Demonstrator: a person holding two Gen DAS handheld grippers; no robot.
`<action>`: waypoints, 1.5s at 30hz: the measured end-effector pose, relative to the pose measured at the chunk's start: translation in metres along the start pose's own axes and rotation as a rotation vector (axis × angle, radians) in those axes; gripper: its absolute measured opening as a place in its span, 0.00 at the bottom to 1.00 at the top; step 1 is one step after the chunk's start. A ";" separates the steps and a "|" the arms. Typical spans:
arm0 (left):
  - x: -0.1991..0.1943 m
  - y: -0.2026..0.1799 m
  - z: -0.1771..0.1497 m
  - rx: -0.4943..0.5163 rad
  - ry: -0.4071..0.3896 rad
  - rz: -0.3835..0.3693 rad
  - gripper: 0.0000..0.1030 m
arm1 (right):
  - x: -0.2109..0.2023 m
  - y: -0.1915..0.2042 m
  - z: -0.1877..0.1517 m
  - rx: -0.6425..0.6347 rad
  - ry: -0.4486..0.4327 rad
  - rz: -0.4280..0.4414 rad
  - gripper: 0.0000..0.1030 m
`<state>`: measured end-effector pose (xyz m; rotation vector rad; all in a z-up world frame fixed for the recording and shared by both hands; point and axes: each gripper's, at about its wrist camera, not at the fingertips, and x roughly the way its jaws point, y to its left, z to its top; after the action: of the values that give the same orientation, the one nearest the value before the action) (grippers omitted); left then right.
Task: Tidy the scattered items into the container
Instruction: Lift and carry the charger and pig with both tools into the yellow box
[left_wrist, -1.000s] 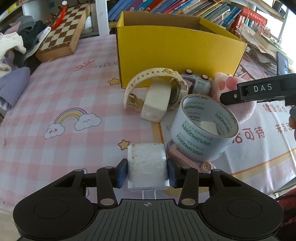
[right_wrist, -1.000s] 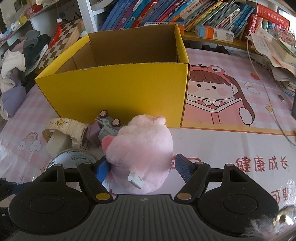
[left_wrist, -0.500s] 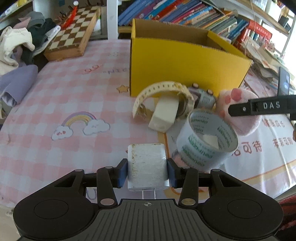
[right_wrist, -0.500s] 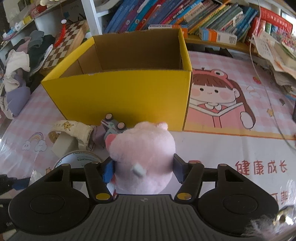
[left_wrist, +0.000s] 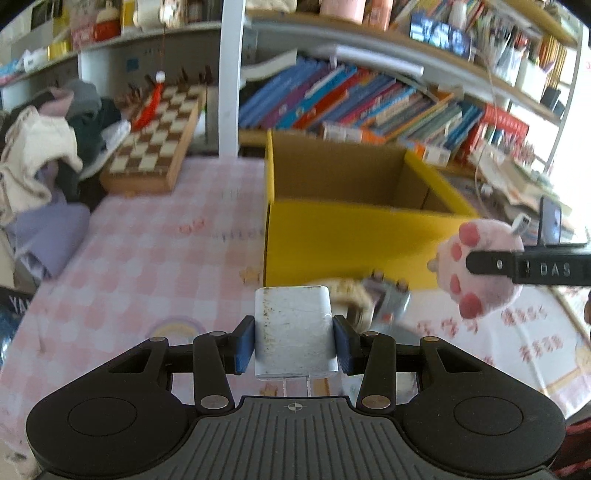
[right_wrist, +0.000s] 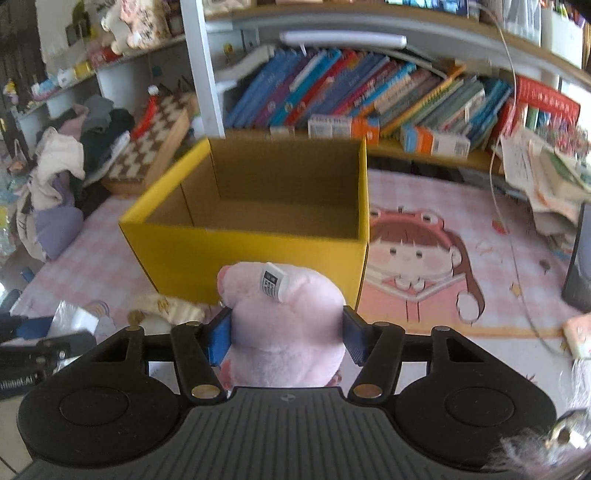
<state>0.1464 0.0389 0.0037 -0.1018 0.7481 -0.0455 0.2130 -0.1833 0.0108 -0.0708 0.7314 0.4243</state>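
Left tool (left_wrist: 294, 345) clenched on white charger block (left_wrist: 294, 328), held above desk (left_wrist: 147, 266), short of yellow box (left_wrist: 351, 240) front wall.

Right tool (right_wrist: 286, 338) clenched on pink plush paw (right_wrist: 284, 325), held just in front of box (right_wrist: 251, 254) near wall.

Left view only: paw pads (left_wrist: 480, 273), red-pink toes facing camera, right of box; blurred watch and small grey toy below box front.

Right view only: box interior, bare brown floor; white tag (right_wrist: 273, 286) on plush top.
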 end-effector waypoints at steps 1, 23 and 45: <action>-0.002 -0.001 0.004 0.001 -0.015 -0.004 0.41 | -0.004 0.000 0.002 -0.006 -0.014 0.004 0.56; 0.035 -0.029 0.115 0.140 -0.174 -0.080 0.41 | 0.023 -0.008 0.084 -0.193 -0.194 0.079 0.55; 0.221 -0.039 0.158 0.384 0.179 0.027 0.41 | 0.204 0.020 0.106 -0.984 0.114 0.062 0.56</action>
<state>0.4157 -0.0048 -0.0271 0.2812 0.9067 -0.1730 0.4077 -0.0717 -0.0431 -1.0040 0.5790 0.8133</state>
